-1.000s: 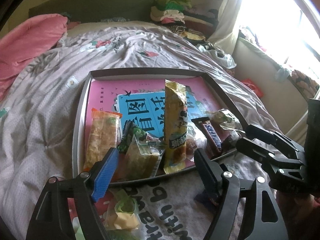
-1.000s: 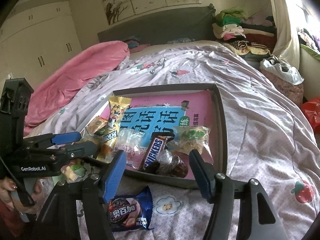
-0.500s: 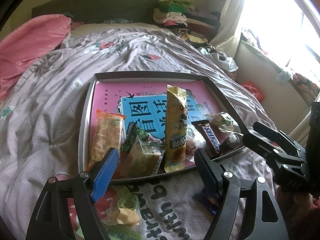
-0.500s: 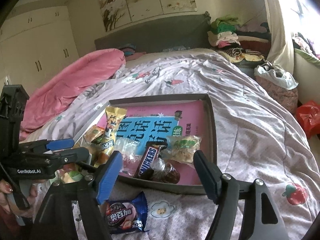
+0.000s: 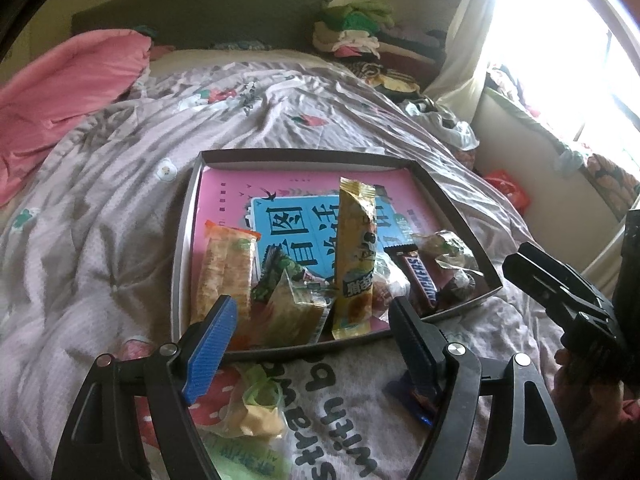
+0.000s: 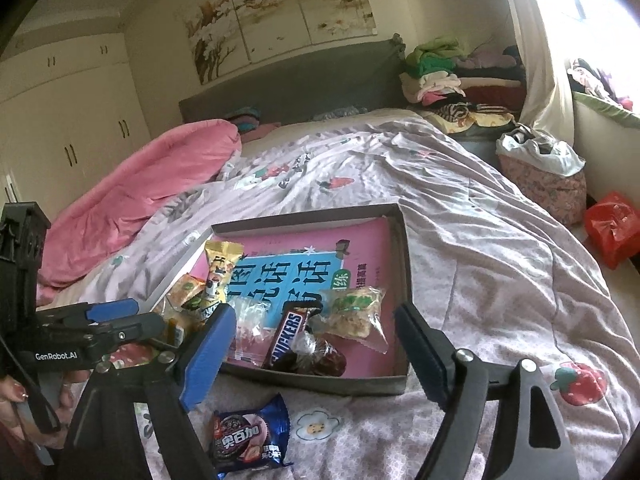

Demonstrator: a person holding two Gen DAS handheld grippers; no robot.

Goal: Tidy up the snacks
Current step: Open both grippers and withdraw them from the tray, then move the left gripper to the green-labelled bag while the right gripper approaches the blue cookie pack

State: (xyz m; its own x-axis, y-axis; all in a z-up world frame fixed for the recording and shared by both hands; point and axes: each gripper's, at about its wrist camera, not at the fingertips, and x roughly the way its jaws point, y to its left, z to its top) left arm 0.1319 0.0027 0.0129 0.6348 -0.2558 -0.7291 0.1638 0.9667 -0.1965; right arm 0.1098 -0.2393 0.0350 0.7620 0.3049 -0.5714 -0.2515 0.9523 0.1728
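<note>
Both grippers, left gripper (image 5: pixel 312 332) and right gripper (image 6: pixel 316 344), have backed off the tray (image 6: pixel 404 264), released; blue packet (image 6: pixel 250 438) on the bedspread by the tray's near edge looks light, crinkly: pinch mid-body.

A pink blanket (image 6: pixel 132 196) lies on the bed's lilac quilt (image 6: pixel 460 208), folded clothes (image 6: pixel 436 76) stacked beyond.

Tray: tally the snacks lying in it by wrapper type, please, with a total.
Clear-wrapped snacks: 4
Yellow packet: 1
Orange-ended cracker pack: 1
Dark green packet: 1
Snickers bar: 1
Total in the tray: 8
</note>
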